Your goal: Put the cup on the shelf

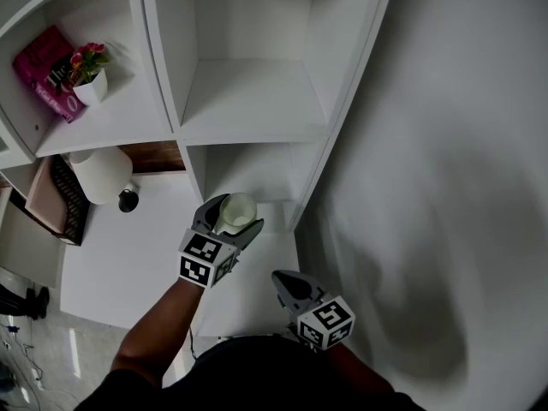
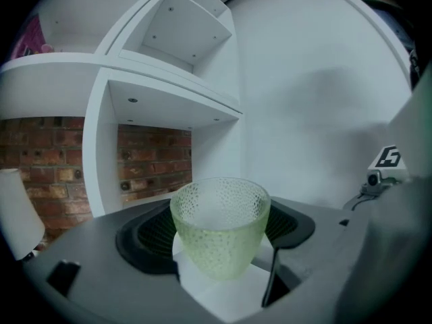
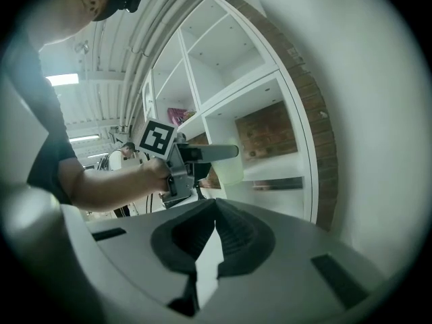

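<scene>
Left tongs (image 1: 233, 220) grip green cup (image 2: 219, 227) before white shelf (image 1: 253, 101); right tongs (image 1: 282, 278) closed, empty

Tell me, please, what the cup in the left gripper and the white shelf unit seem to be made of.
The cup: probably glass, perhaps clear plastic; pale green, translucent, with a finely dimpled wall. The shelf unit: likely painted or laminated board; flat white panels, smooth matt faces, small fixing holes visible in the left gripper view.
</scene>
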Action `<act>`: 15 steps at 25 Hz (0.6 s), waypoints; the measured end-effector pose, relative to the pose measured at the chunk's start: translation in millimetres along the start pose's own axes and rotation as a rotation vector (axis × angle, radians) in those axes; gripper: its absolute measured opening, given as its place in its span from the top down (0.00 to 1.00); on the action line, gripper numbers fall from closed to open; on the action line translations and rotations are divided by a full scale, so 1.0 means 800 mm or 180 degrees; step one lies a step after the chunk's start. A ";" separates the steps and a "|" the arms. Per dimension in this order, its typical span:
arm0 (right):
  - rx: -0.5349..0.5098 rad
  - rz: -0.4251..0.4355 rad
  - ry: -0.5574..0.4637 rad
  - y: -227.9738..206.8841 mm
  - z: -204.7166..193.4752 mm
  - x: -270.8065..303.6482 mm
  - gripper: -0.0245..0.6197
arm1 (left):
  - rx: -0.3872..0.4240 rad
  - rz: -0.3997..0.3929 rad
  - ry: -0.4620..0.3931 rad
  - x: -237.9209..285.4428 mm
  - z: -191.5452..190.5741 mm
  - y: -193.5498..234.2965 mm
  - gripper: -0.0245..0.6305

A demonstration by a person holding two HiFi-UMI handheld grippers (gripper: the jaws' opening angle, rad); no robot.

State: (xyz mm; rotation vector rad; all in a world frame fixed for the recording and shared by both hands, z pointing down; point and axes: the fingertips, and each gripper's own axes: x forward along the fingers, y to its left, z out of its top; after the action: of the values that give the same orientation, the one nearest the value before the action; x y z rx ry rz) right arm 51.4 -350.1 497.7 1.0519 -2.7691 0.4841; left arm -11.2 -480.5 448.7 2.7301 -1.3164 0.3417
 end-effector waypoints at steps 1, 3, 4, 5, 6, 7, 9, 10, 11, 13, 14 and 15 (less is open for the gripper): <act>0.0011 -0.0008 -0.0002 -0.001 0.000 -0.001 0.95 | 0.0013 0.0007 -0.0002 0.006 0.003 0.003 0.37; 0.0025 -0.0021 -0.0009 -0.005 0.001 -0.002 0.95 | 0.0023 0.0028 -0.0008 0.021 0.009 0.009 0.37; 0.0029 -0.0027 -0.0012 -0.007 0.001 -0.002 0.95 | 0.0020 0.0039 -0.0011 0.029 0.012 0.013 0.37; 0.0032 -0.0031 -0.0014 -0.008 0.001 -0.002 0.95 | 0.0012 0.0049 -0.0008 0.037 0.014 0.017 0.37; 0.0037 -0.0034 -0.0015 -0.010 0.001 -0.002 0.95 | -0.0002 0.0060 0.0005 0.045 0.015 0.022 0.37; 0.0044 -0.0038 -0.0016 -0.011 0.002 -0.002 0.95 | -0.0019 0.0073 0.0022 0.052 0.016 0.026 0.37; 0.0058 -0.0049 -0.0015 -0.014 0.001 -0.001 0.95 | -0.0057 0.0107 0.0058 0.066 0.015 0.037 0.37; 0.0068 -0.0057 -0.0013 -0.016 0.001 -0.001 0.95 | -0.0073 0.0124 0.0072 0.073 0.015 0.042 0.37; 0.0077 -0.0065 -0.0011 -0.018 0.001 0.000 0.95 | -0.0085 0.0140 0.0085 0.079 0.015 0.047 0.37; 0.0086 -0.0086 -0.0006 -0.024 0.000 -0.001 0.95 | -0.0096 0.0181 0.0117 0.091 0.014 0.057 0.37; 0.0089 -0.0096 -0.0004 -0.027 0.000 -0.002 0.95 | -0.0097 0.0205 0.0141 0.097 0.012 0.062 0.37; 0.0092 -0.0107 -0.0004 -0.030 0.001 -0.002 0.95 | -0.0095 0.0230 0.0169 0.101 0.011 0.067 0.37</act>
State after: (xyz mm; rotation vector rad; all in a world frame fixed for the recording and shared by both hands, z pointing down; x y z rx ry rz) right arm 68.6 -365.8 502.6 1.1037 -2.7486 0.5208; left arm -2.8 -577.2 458.7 2.6352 -1.3975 0.3942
